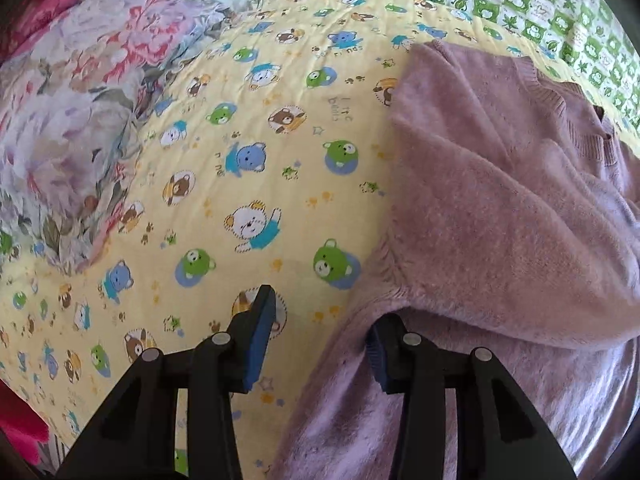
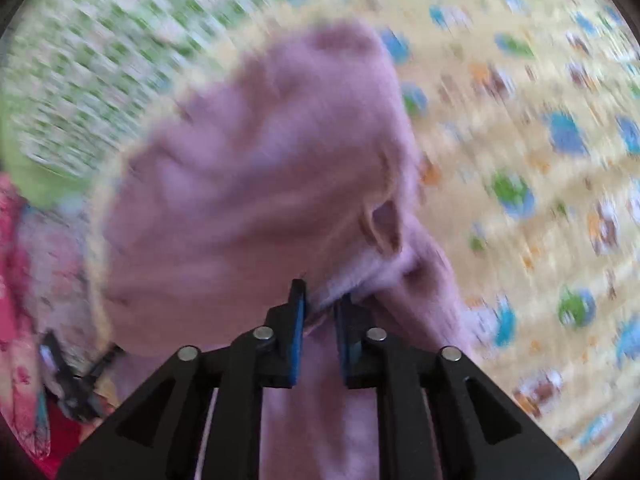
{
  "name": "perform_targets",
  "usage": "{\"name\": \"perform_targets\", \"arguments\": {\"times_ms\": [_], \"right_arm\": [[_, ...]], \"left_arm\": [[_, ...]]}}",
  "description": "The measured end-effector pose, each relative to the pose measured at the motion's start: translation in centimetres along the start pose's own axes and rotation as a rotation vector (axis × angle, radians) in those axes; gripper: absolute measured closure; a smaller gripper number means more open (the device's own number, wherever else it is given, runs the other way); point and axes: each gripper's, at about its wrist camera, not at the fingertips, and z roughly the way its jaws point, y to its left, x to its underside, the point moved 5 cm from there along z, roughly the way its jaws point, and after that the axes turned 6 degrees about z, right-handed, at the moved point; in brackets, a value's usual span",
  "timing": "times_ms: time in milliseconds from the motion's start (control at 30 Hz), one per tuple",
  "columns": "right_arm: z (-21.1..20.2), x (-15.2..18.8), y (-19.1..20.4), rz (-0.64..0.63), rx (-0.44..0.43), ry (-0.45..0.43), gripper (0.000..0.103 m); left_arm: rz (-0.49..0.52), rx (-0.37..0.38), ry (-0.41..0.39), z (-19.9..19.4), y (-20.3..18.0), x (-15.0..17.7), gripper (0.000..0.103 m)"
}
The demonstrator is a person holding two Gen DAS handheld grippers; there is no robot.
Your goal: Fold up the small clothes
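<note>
The left gripper (image 1: 320, 330) stood spread, one finger tucked under the pink sweater (image 1: 500, 208) on the yellow sheet (image 1: 224, 128). Blurred, the right gripper (image 2: 322, 300) pinched a sweater fold.

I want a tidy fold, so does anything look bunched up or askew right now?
Yes. The pink sweater lies rumpled on the yellow bear-print sheet, one part heaped over the rest in thick uneven folds. Nothing looks torn or spilled.
</note>
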Motion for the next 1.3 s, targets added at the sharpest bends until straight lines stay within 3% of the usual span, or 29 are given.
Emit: {"name": "perform_targets", "arguments": {"times_ms": [33, 100, 167, 233, 333, 400, 500, 667, 833, 867, 933, 1000, 1067, 1100, 1133, 1233, 1300], "right_arm": [[-0.8, 0.1, 0.1, -0.012, 0.023, -0.026, 0.066], [-3.2, 0.1, 0.6, -0.044, 0.049, -0.117, 0.053], [-5.0, 0.0, 2.1, -0.093, -0.004, -0.179, 0.051], [-5.3, -0.4, 4.8, -0.177, -0.079, -0.169, 0.051], [-4.0, -1.0, 10.8, -0.299, -0.193, -0.104, 0.051], [-1.9, -1.2, 16.3, -0.389, -0.287, -0.028, 0.051], [1.4, -0.7, 22.6, -0.513, -0.358, 0.064, 0.051], [8.9, 0.6, 30.7, -0.701, -0.356, 0.203, 0.051], [14.4, 1.3, 33.2, -0.79, -0.303, 0.293, 0.051], [15.3, 1.5, 33.3, -0.792, -0.292, 0.307, 0.052], [16.2, 1.8, 33.6, -0.797, -0.302, 0.352, 0.083], [16.2, 2.2, 34.1, -0.826, -0.311, 0.359, 0.095], [15.4, 2.4, 34.7, -0.855, -0.345, 0.361, 0.096], [14.9, 2.5, 35.1, -0.873, -0.36, 0.355, 0.096], [14.3, 2.2, 35.7, -0.889, -0.374, 0.331, 0.096], [12.1, -0.3, 38.3, -0.855, -0.483, 0.218, 0.097], [12.8, -1.2, 39.3, -0.845, -0.475, 0.197, 0.098]], "left_arm": [[-0.004, 0.015, 0.003, -0.3, 0.2, 0.2, 0.058], [-0.006, 0.037, 0.006, -1.0, 0.5, 0.5, 0.058], [-0.019, 0.07, 0.015, -1.8, 0.9, 1.0, 0.058], [-0.025, 0.104, 0.004, -3.3, 1.0, 1.6, 0.061], [-0.015, 0.195, -0.011, -5.3, 0.1, 2.0, 0.06], [-0.047, 0.316, 0.029, -5.6, -1.0, 2.0, 0.06], [-0.115, 0.469, 0.094, -4.6, -2.7, 1.7, 0.056], [-0.268, 0.552, 0.223, -0.6, -3.2, 2.0, 0.054], [-0.332, 0.608, 0.169, 1.0, -2.2, 0.0, 0.054], [-0.342, 0.613, 0.162, 1.2, -2.1, -0.2, 0.054], [-0.386, 0.629, 0.148, 1.7, -1.7, -0.6, 0.055], [-0.412, 0.633, 0.135, 1.9, -1.3, -0.8, 0.057], [-0.426, 0.618, 0.124, 2.1, -0.9, -0.9, 0.068], [-0.422, 0.603, 0.118, 2.1, -0.8, -0.9, 0.083], [-0.417, 0.596, 0.114, 2.1, -0.4, -0.7, 0.091], [-0.41, 0.599, 0.091, 1.9, 0.4, -0.7, 0.095], [-0.391, 0.576, 0.065, 1.7, 0.8, -0.8, 0.095]]}}
